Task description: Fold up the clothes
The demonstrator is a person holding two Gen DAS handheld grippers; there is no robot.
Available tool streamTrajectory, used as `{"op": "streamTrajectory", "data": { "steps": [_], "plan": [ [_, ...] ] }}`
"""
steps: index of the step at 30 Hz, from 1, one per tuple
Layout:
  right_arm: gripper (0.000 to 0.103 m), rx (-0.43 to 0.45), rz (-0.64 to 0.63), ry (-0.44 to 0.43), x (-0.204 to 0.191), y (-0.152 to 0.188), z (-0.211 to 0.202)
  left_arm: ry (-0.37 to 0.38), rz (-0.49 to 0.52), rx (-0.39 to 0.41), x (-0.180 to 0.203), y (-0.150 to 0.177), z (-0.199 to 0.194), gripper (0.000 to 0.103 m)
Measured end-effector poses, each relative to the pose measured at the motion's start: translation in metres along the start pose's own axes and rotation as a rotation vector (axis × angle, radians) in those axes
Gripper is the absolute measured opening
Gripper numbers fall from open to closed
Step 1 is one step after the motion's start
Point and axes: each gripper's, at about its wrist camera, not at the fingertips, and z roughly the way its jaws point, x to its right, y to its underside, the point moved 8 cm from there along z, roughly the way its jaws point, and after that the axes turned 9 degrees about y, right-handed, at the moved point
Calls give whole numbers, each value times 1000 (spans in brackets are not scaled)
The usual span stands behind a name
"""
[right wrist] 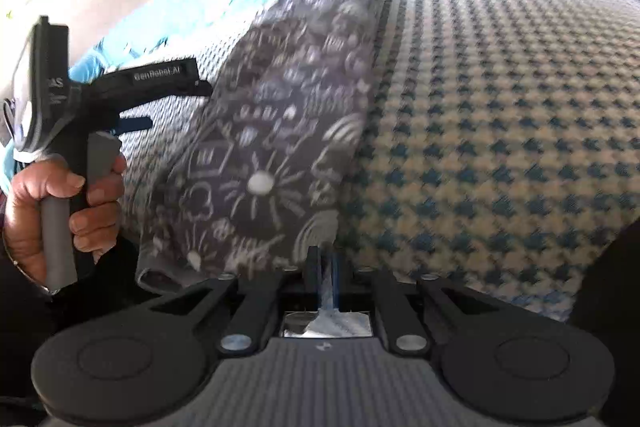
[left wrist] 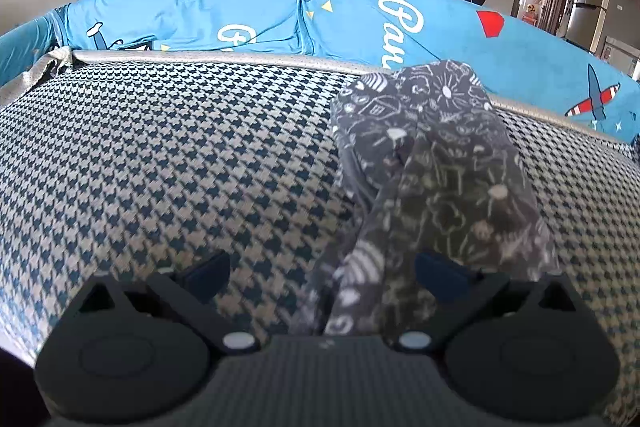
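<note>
Garment: one dark grey printed piece, lay lengthwise on the houndstooth cushion, far end reaching the cushion's rear piping beside the blue sheet, near end at the cushion's front edge.

Right gripper: jaws pressed together at the garment's near right corner. Fabric appeared pinched between them, though blur left the depth of the bite unclear.

Left gripper: jaws stood wide apart, nothing clamped. The garment's near end lay between and under the fingers, unheld. Seen from the right wrist, the tool sat left of the garment, a hand wrapped round its handle.

Risks, judged:
- Single-corner hold. Lifting from the right alone would likely drag the piece skewed across the cushion and twist the hem, since the left corner was free.
- Shallow bite. A thin pinch could slip out under the cloth's weight.
- Layer error. The garment looked doubled along its length; the left jaws might catch only the top layer, so the fold would open.
- Cushion cover could be nipped together with the cloth.
</note>
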Motion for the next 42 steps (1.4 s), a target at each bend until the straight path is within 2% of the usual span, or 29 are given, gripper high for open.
{"op": "streamTrajectory", "data": {
  "steps": [3,6,11,14,21,25,30,36,42],
  "plan": [
    [7,26,37,-2,8,-2,-4,-10,10,-3,4,-7,11,103],
    [8,22,59,7,11,-2,3,-32,29,-9,7,-11,21,103],
    [14,16,77,2,15,0,8,-48,17,-32,5,-12,35,103],
    [14,8,88,-4,17,1,10,-64,6,-42,1,-11,41,103],
    [17,-10,89,0,20,3,14,-112,-26,-56,-11,-2,48,103],
    [18,-14,92,-1,24,3,13,-106,-90,-72,-23,7,51,103],
    [19,-15,94,4,28,5,10,-120,-77,-64,-24,10,49,103],
    [19,52,103,-27,27,-2,-4,-117,-90,-78,-22,11,47,103],
    [19,99,71,-108,8,-8,-13,-110,-72,-73,-12,5,44,103]
  ]
}}
